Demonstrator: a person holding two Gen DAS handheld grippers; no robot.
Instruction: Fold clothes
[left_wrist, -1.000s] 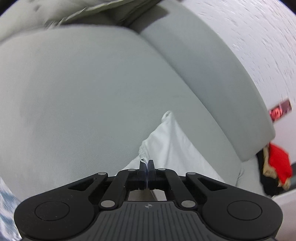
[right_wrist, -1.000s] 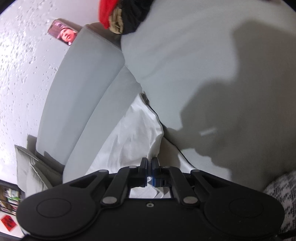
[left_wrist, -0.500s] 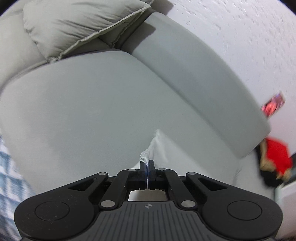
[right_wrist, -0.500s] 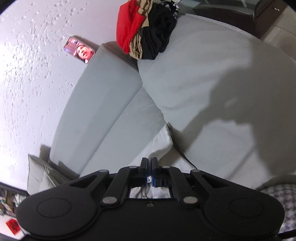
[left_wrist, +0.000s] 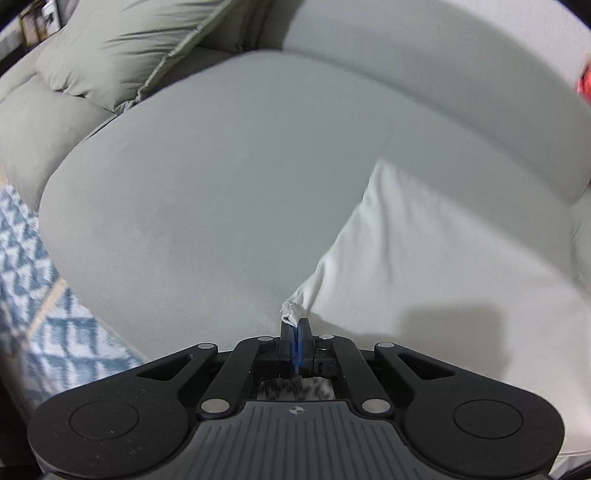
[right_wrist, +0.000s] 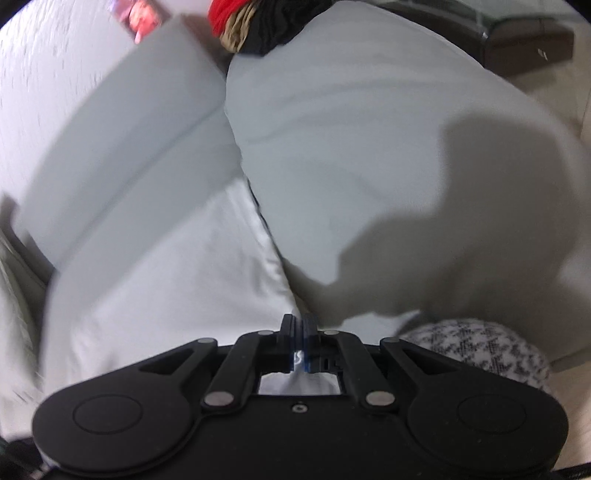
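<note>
Grey sofa seat (left_wrist: 207, 192) across the view, loose cushion (left_wrist: 122, 48) at the back, blue-patterned rug (left_wrist: 40, 295) beside. White garment (left_wrist: 443, 266) spread on the seat. Left hand-held gripper (left_wrist: 294, 325) pinching a bunched corner, jaws just easing apart; right hand-held gripper (right_wrist: 299, 325) clamped on the edge.

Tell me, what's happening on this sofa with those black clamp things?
A person is folding laundry with a hand-held gripper in each hand. The left hand-held gripper pinches a bunched corner of a white garment, though its jaws have just been easing open slightly. The right hand-held gripper is shut on another edge of the same white cloth. The garment lies spread over the grey sofa. A pile of red and black clothes waits at the far end.
</note>
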